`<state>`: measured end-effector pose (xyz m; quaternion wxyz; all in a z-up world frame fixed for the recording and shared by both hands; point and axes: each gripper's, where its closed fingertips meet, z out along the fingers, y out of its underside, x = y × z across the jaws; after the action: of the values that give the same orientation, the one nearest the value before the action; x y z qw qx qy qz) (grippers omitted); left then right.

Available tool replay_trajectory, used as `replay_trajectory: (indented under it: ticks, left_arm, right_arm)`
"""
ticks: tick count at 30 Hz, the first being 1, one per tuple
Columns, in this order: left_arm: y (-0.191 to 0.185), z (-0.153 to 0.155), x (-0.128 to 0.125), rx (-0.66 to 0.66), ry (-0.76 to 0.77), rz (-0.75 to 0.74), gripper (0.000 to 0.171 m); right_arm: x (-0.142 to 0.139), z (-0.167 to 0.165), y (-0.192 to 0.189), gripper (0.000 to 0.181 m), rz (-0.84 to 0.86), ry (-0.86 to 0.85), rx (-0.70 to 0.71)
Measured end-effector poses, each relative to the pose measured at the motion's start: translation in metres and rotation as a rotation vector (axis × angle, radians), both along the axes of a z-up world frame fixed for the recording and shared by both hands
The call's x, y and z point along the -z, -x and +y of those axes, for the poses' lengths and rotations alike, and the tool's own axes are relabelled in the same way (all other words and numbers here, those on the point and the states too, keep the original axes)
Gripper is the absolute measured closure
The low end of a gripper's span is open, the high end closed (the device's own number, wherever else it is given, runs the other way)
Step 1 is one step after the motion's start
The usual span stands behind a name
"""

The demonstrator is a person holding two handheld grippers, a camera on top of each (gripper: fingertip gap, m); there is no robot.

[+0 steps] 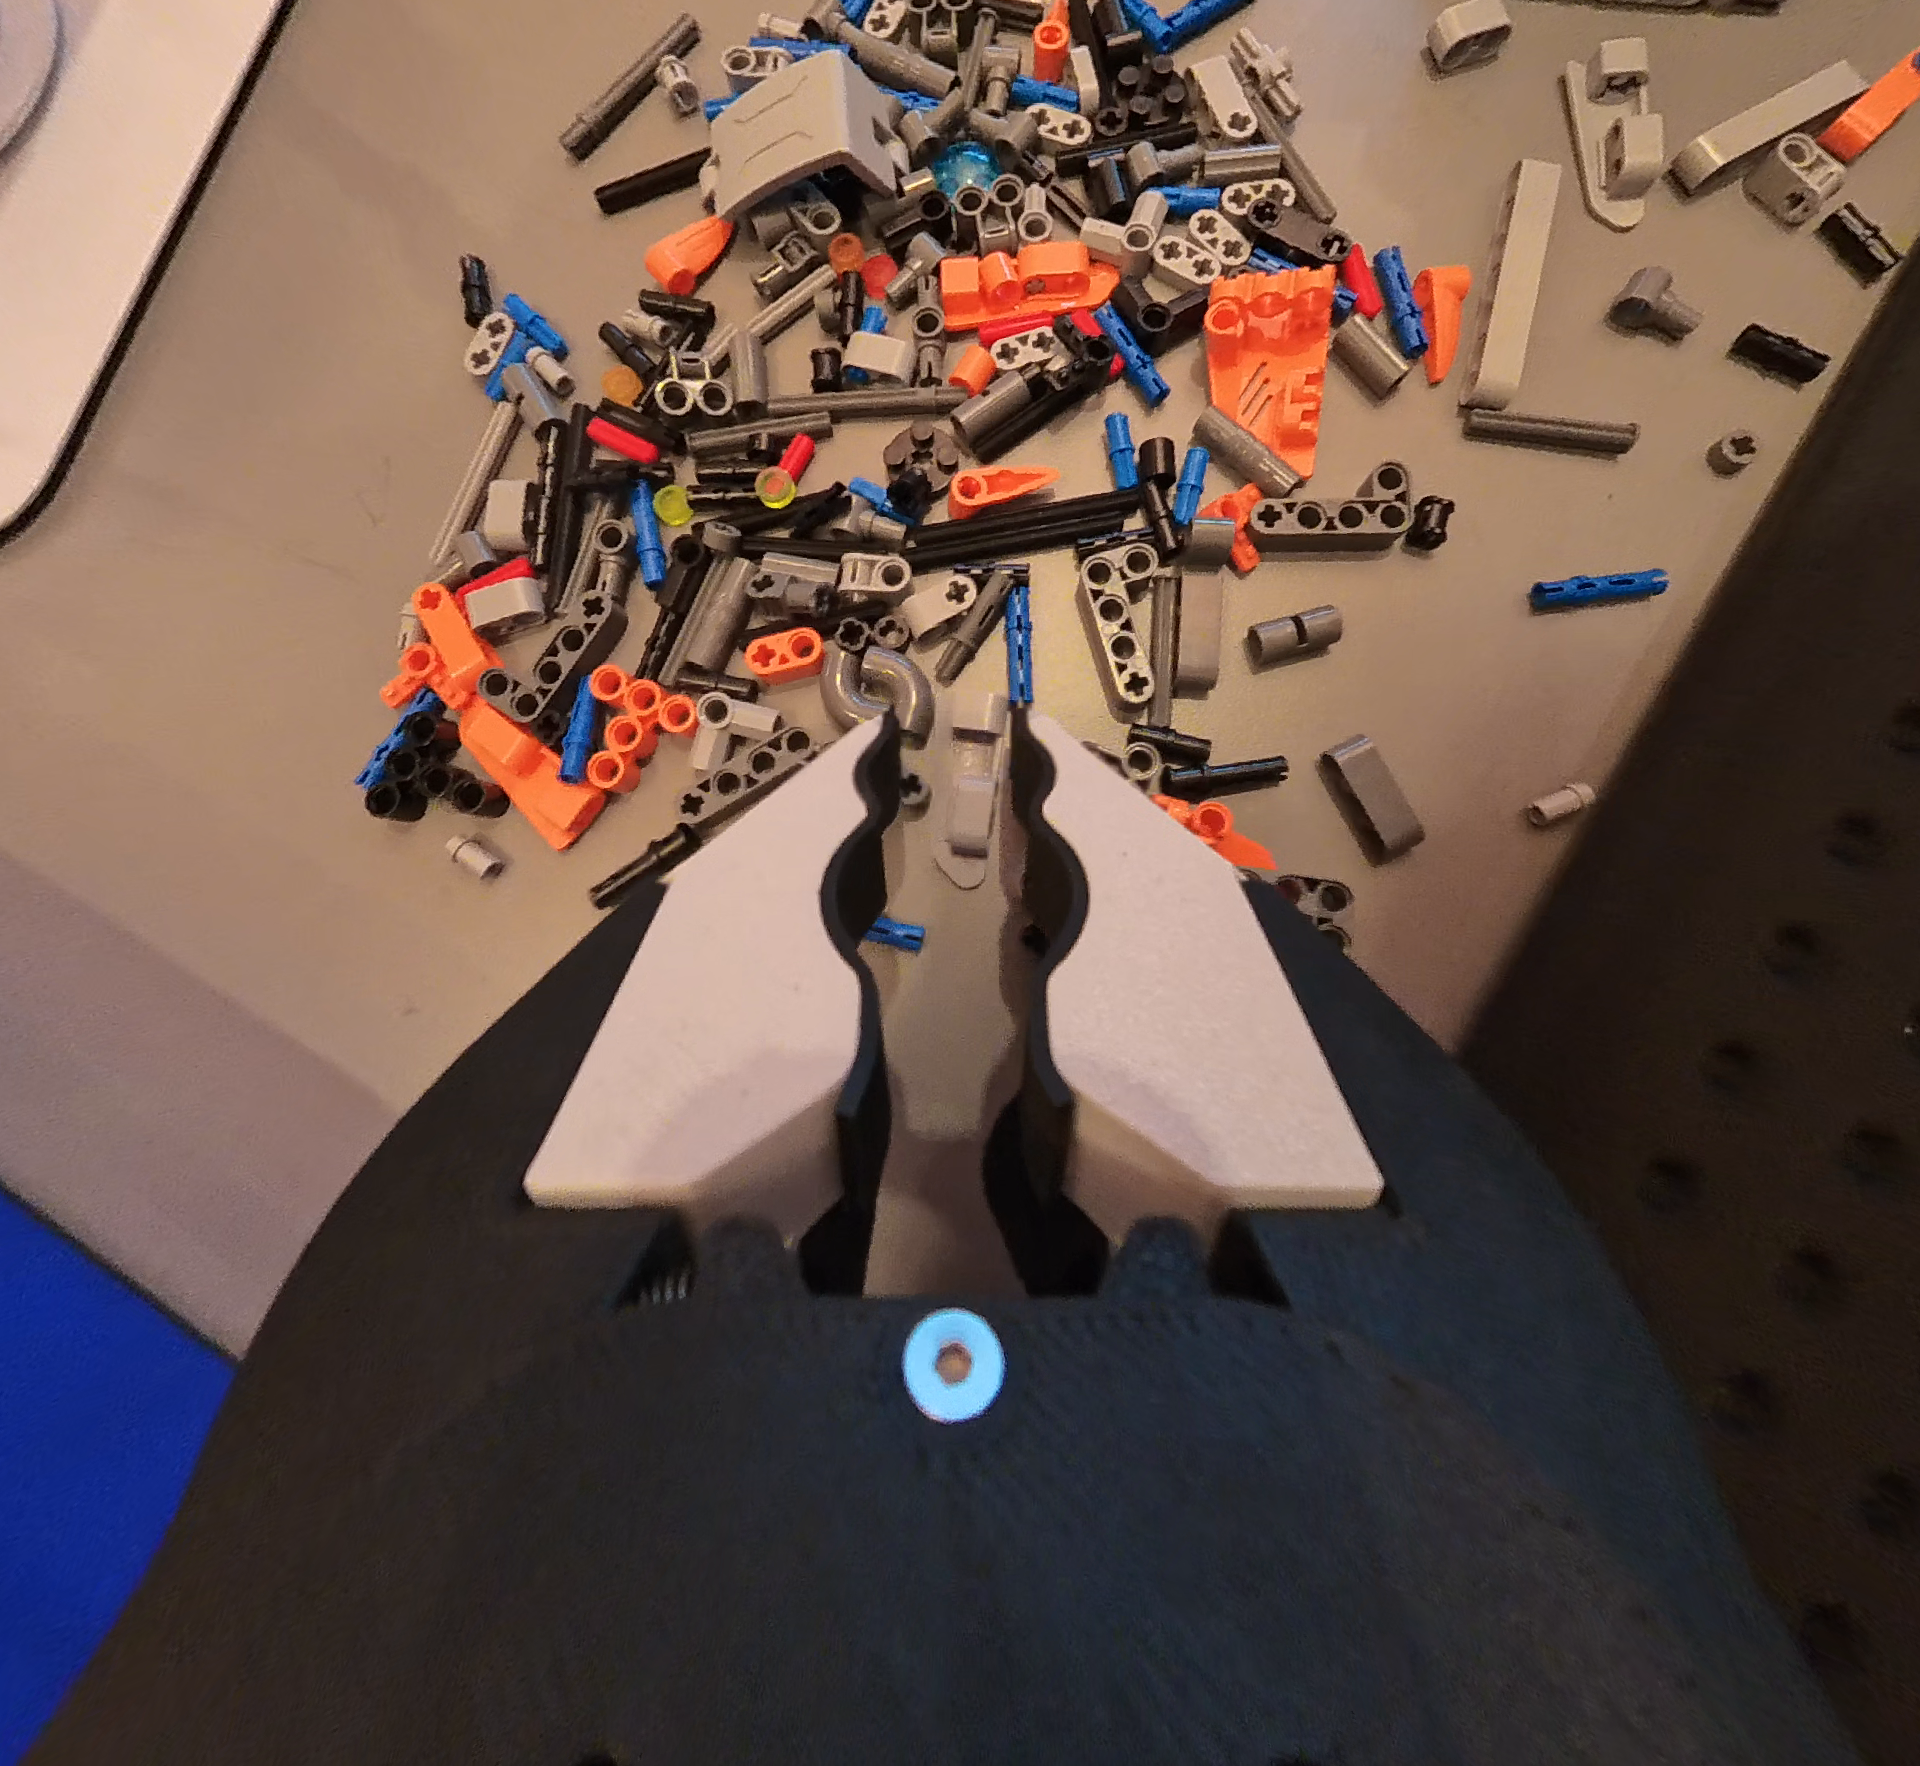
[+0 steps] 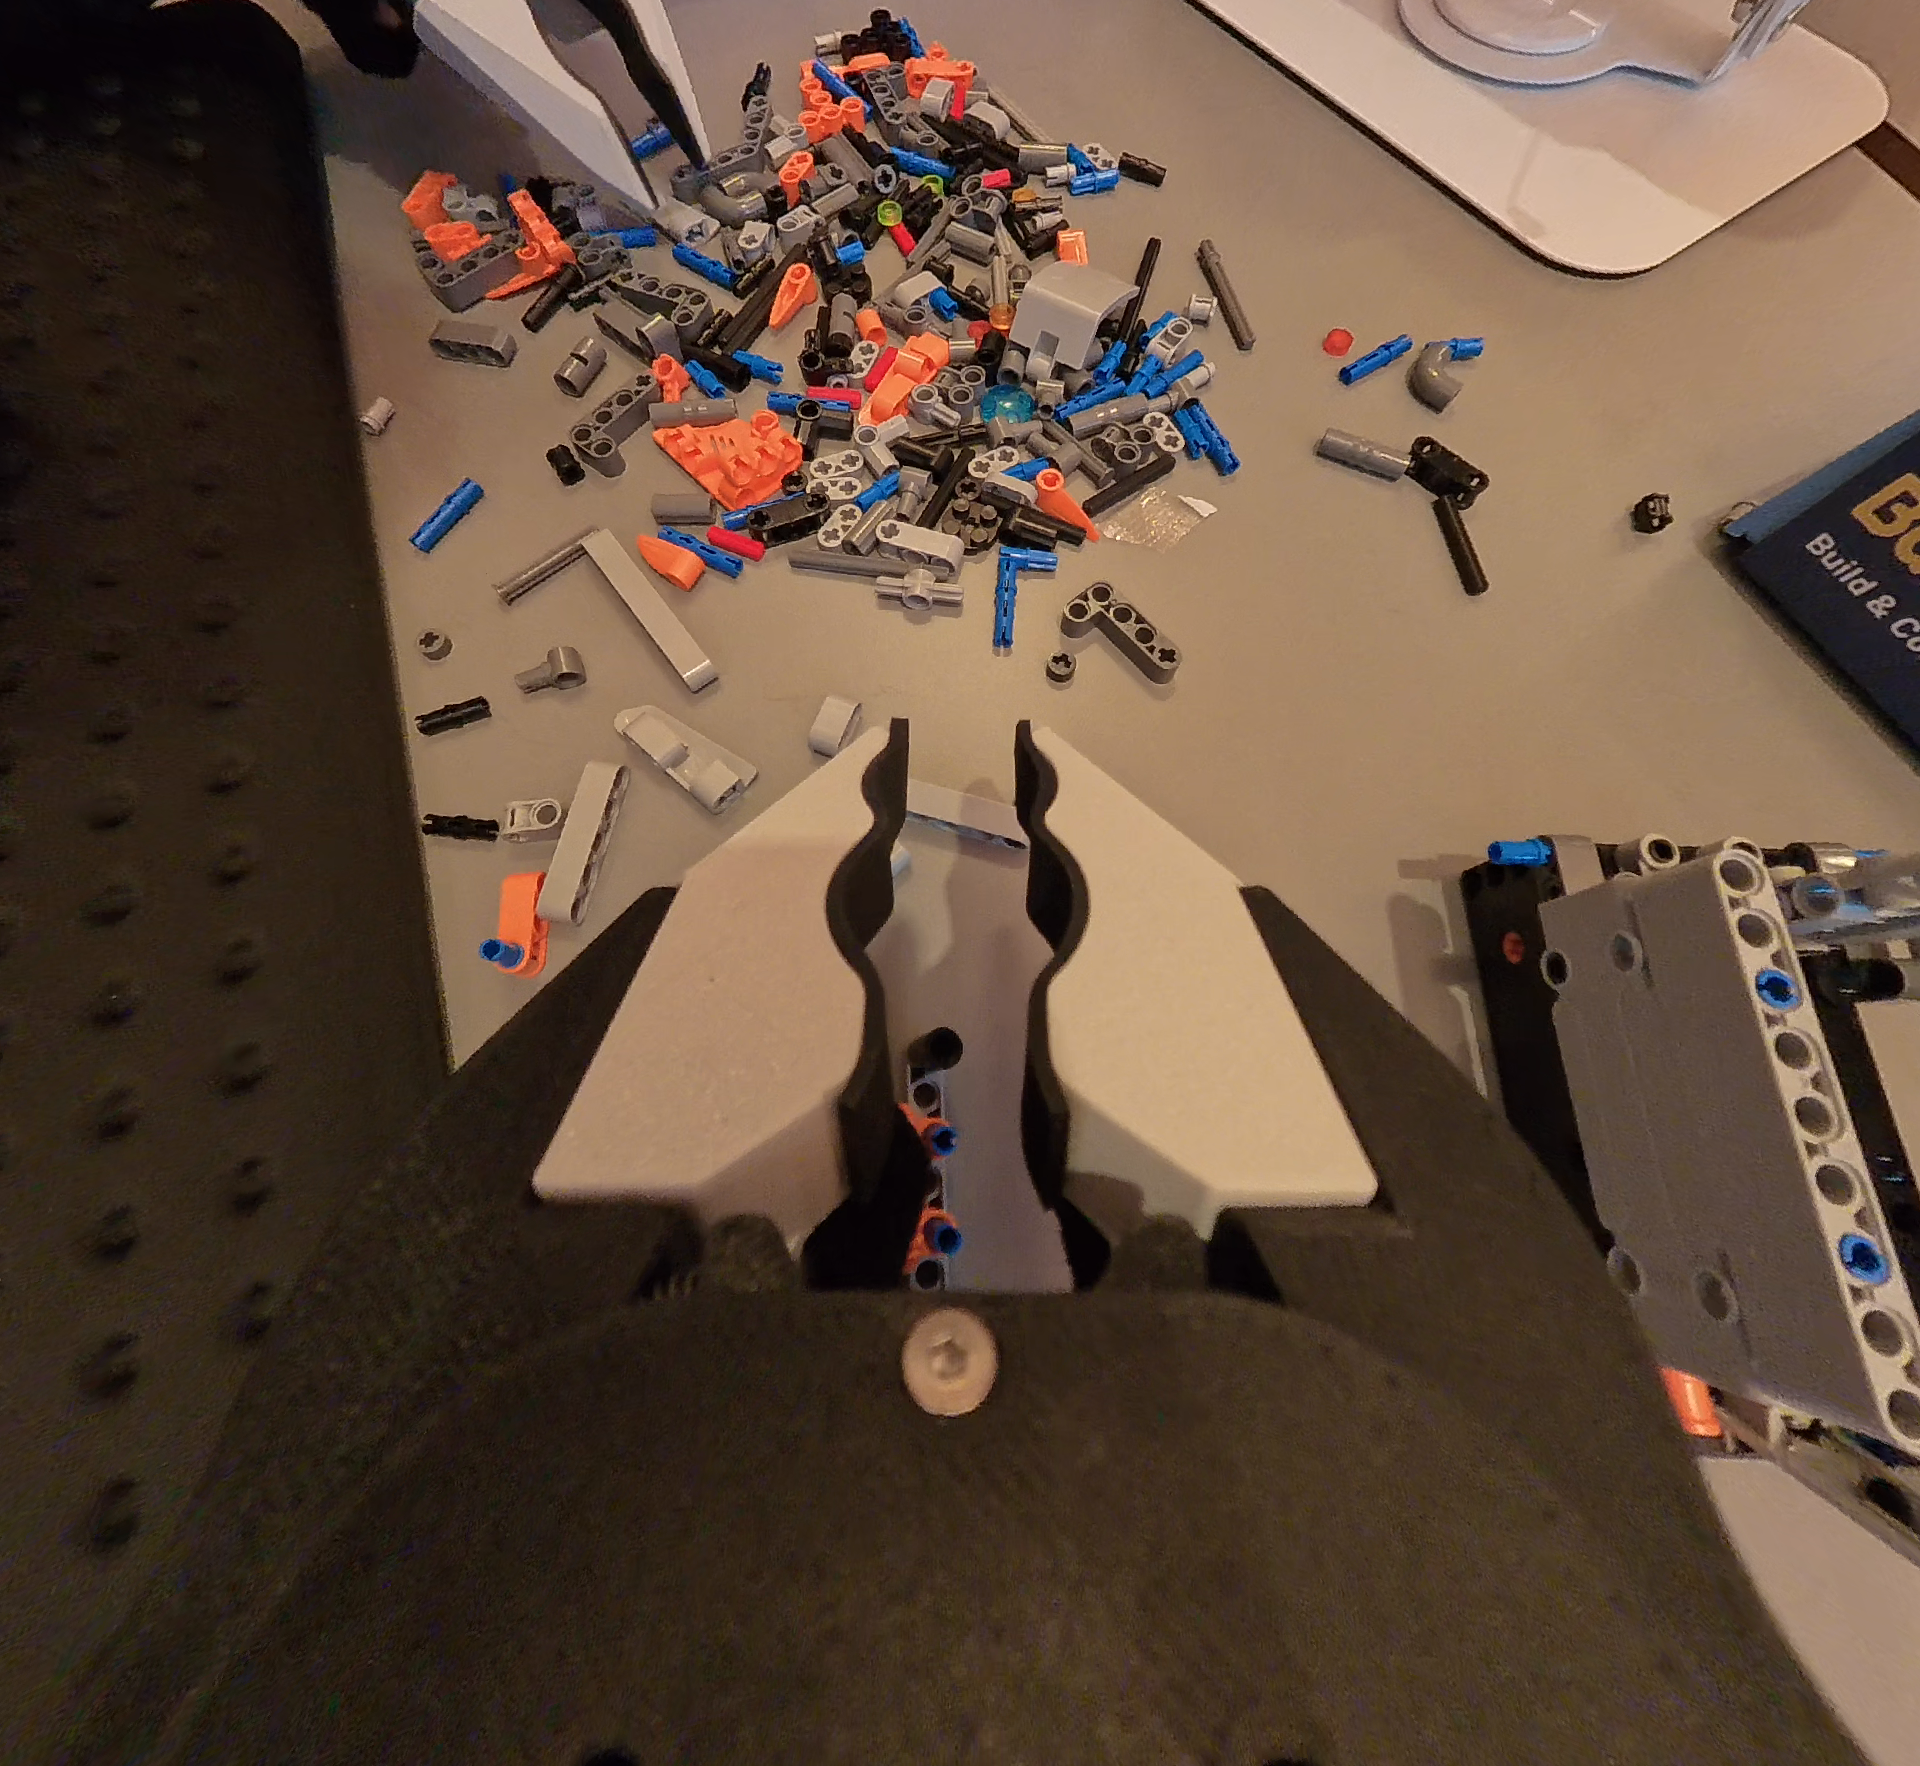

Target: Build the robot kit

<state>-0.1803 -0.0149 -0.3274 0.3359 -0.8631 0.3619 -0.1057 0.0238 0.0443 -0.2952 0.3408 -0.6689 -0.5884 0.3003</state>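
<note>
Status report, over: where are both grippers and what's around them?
Left gripper open, tips at pile of loose building pieces, around light grey piece. Right gripper open, empty, above grey table. Partly built model beside it.

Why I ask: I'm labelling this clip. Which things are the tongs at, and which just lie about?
At the tongs: left tongs, open over a light grey piece at the edge of the brick pile; right tongs, open over a grey panel.
Lying about: half-built model, booklet, white stand.
</note>
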Motion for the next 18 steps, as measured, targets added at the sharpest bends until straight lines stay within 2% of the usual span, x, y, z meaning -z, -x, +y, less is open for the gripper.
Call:
replay_trajectory:
  ticks: [11,18]
  left_arm:
    - [0.0107,0.0048,0.0019,-0.057,-0.009,0.019,0.152]
    - [0.0079,0.0038,0.0037,-0.048,0.002,0.009,0.152]
  right_arm:
    - [0.0019,0.0008,-0.0004,0.163,-0.005,0.005,0.004]
    - [0.0021,0.0007,-0.0003,0.163,-0.005,0.006,0.003]
